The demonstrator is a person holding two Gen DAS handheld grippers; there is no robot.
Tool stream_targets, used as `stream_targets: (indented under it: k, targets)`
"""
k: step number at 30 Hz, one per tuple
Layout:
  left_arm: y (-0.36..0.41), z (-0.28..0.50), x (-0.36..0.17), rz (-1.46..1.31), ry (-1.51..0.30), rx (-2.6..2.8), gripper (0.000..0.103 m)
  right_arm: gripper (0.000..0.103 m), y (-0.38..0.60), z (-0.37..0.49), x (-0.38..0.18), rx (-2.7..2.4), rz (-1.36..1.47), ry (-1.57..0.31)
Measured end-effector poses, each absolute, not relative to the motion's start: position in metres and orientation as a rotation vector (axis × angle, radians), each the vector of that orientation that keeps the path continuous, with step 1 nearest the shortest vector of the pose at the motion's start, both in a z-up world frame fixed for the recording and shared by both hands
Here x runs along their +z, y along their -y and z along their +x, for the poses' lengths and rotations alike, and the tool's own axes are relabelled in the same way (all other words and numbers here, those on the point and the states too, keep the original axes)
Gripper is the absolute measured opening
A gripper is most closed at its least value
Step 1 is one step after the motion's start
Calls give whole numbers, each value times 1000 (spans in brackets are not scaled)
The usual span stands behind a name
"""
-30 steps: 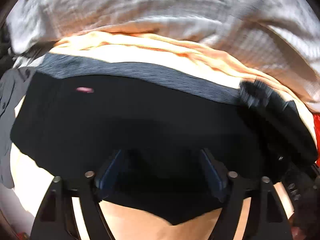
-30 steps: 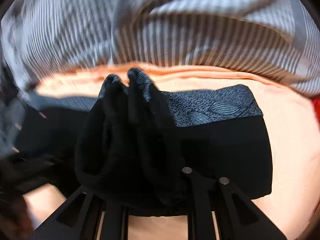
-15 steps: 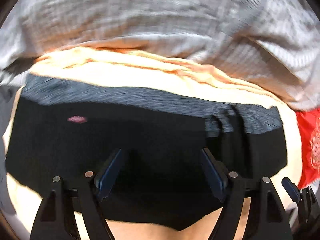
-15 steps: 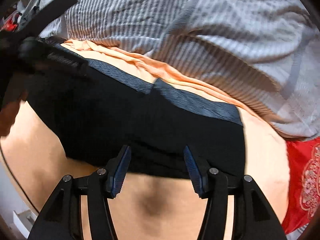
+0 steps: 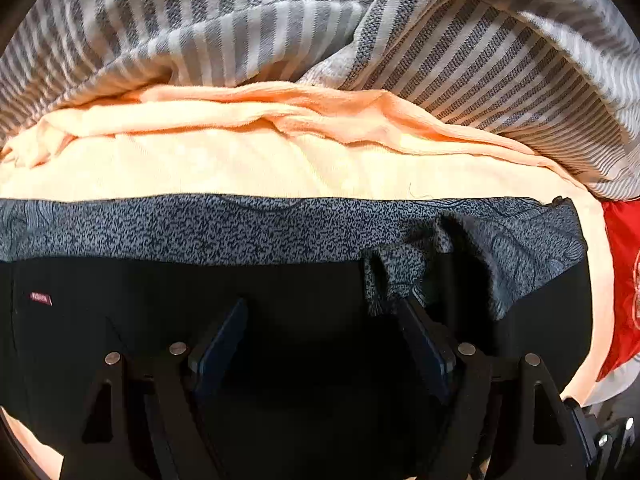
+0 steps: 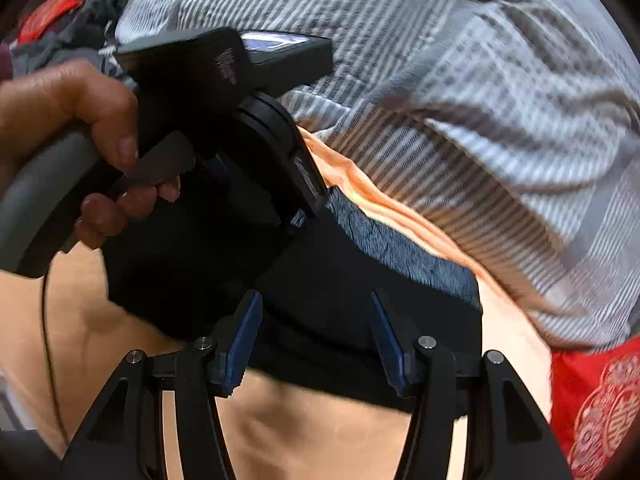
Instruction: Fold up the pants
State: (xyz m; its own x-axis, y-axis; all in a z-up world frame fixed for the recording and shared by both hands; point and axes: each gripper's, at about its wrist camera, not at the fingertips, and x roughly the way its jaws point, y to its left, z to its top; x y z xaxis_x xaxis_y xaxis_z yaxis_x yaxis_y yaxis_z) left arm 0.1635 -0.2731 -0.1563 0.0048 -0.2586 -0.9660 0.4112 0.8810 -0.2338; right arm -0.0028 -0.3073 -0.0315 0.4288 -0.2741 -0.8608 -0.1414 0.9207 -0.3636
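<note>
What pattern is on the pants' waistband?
Grey with fine dark speckles on the waistband; clearest in the left wrist view.

A peach sheet covers the supporting surface; what is under it cannot be told. It is wrinkled into folds along its far edge and smoother nearer the cameras. The black pants lie flat on it, their grey speckled waistband turned toward the far side and bunched near its right end. Beyond the pants, a grey striped blanket is heaped on the sheet's far edge. A red patterned cloth lies at the sheet's right edge.
</note>
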Motion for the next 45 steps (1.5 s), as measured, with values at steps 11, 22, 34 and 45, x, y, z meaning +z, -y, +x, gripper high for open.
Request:
stream_targets:
  k: [11,22,34,45]
  targets:
    - [259,178,-146,69,-1460,-481,79,0,302,8,-32,71,-310,-1235]
    - [259,164,-153,254,-1419,-468,79,37,294,-1,-52,-35,-602,-1182]
    - [253,161,-154,261,-1401,-479,79,10,308,27,-70,-20,-541,-1240]
    - [195,162,-116,228,-1369,-436,79,10,280,9,-62,97,-437,-1294]
